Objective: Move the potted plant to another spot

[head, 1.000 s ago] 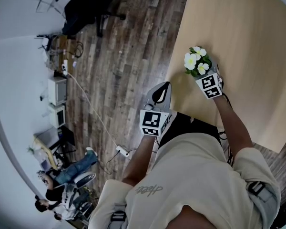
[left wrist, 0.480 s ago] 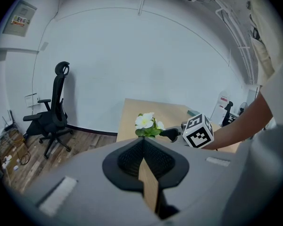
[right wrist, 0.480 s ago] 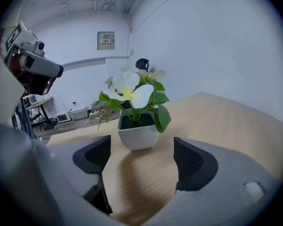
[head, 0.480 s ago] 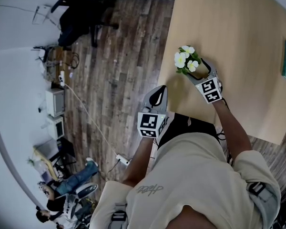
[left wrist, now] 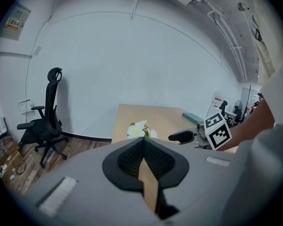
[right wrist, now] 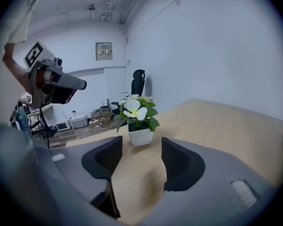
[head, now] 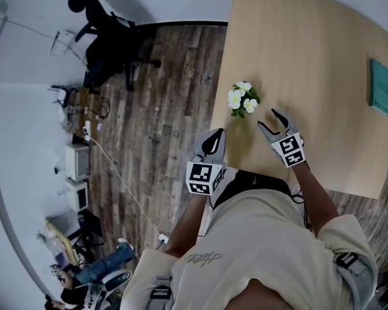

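The potted plant (head: 242,99), white flowers and green leaves in a small white pot (right wrist: 141,136), stands upright on the wooden table (head: 310,44) near its left edge. My right gripper (head: 270,118) sits a short way back from it, jaws apart with nothing between them (right wrist: 140,157); they have just been closing somewhat. The plant shows beyond the fingertips in the right gripper view. My left gripper (head: 215,137) hovers by the table's left edge, jaws shut and empty (left wrist: 143,141). In the left gripper view the flowers (left wrist: 140,130) and the right gripper (left wrist: 188,135) lie ahead.
A teal book (head: 379,87) lies at the table's far right. A black office chair (head: 110,41) stands on the wood floor to the left, near boxes and cables (head: 77,154) along the wall. A seated person (head: 97,270) is at bottom left.
The right gripper's jaws were around the plant; now they are off it and drawn back toward the person, narrower than before. The plant stays on the table. The left gripper has hardly shifted.
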The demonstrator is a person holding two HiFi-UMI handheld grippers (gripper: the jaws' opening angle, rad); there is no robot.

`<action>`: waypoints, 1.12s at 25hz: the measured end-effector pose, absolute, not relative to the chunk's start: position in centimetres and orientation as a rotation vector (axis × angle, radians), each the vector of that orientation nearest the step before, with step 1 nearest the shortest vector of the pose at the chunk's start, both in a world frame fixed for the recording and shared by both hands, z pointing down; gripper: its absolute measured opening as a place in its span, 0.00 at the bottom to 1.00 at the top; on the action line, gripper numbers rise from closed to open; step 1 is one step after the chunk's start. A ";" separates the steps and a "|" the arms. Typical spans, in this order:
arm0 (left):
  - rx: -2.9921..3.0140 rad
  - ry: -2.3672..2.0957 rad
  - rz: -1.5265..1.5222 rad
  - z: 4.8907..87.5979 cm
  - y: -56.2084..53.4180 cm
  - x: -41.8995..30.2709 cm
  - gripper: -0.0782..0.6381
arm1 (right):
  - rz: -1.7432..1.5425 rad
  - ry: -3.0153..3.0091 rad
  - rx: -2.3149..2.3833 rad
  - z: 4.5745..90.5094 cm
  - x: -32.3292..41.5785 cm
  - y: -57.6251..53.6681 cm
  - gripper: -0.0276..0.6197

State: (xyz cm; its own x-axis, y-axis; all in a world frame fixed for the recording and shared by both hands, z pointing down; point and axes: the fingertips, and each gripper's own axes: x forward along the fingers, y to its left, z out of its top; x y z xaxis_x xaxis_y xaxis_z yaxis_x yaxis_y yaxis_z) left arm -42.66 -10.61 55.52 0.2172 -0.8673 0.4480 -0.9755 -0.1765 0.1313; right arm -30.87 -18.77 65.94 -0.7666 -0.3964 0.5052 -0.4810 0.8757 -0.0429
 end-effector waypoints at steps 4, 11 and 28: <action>2.124 -1.710 0.376 54.9 -10.7 -42.7 0.13 | 0.191 -2.582 0.671 64.0 -30.0 -18.7 0.39; 2.134 -1.747 0.337 53.1 -10.8 -43.4 0.13 | 0.102 -2.628 0.772 59.3 -28.2 -19.4 0.11; 2.216 -1.899 0.102 41.6 -13.4 -44.9 0.13 | -0.117 -2.812 0.922 44.9 -27.7 -21.4 0.05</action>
State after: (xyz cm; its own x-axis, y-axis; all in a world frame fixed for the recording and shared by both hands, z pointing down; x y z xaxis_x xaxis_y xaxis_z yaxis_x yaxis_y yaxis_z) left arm -44.91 -13.39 41.64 0.1623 -0.9672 0.1954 -0.9826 -0.1404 0.1216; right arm -27.66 -21.41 44.90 -0.7915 -0.5935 0.1457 -0.5794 0.8046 0.1301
